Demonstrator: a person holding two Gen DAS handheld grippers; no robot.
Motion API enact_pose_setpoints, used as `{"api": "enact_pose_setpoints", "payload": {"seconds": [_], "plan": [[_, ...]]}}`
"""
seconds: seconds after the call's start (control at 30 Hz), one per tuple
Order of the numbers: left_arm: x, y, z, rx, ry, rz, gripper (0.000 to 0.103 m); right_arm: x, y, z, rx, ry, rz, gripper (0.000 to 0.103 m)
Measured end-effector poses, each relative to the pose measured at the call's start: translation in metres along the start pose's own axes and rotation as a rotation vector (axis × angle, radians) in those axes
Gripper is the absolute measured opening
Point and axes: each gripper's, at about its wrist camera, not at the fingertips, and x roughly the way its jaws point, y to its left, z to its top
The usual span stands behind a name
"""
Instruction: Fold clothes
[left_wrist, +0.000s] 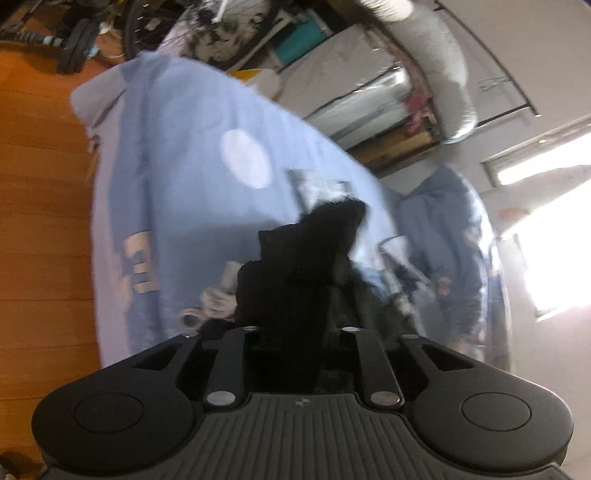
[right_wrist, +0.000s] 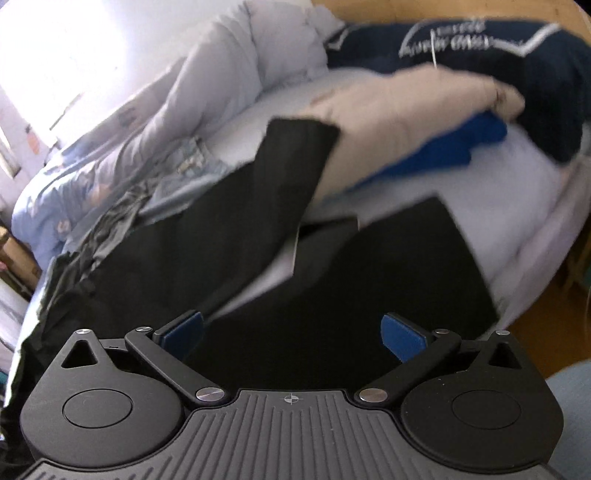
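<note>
Meanwhile the right claw (right_wrist: 291, 332) hangs released above the black garment (right_wrist: 369, 277) on the bed (right_wrist: 532, 177); the left claw (left_wrist: 295, 317) bunches black cloth (left_wrist: 295, 266) (grip unclear).

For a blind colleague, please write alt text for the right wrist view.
The right gripper, jaws wide open with nothing between its blue pads, hangs over a black garment spread on a pale bed. Behind lie a beige garment, a bright blue one and a navy printed top.
</note>
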Motion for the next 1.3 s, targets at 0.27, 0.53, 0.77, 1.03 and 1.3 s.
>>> {"api": "enact_pose_setpoints", "payload": {"seconds": [0.27,0.53,0.77,1.03,1.3], "plan": [[0.033,0.045,-0.003,-0.146,0.087,0.077,0.055,0.01,0.008,-0.012,-0.01,0.014,-0.019,0.103],[0.0,0.0,0.006,-0.125,0.095,-0.112,0.014,0.011,0.001,-0.032,0.082,0.062,0.002,0.103],[-0.04,-0.061,0.018,-0.21,0.086,-0.353,0.013,0.008,0.008,-0.054,0.1,0.151,0.159,0.103],[-0.067,-0.114,0.016,-0.202,0.099,-0.497,0.013,0.007,-0.048,-0.066,0.417,0.0,0.041,0.103],[-0.077,-0.116,-0.014,-0.195,0.089,-0.455,0.013,0.016,-0.086,-0.056,0.509,-0.181,-0.079,0.103]]}}
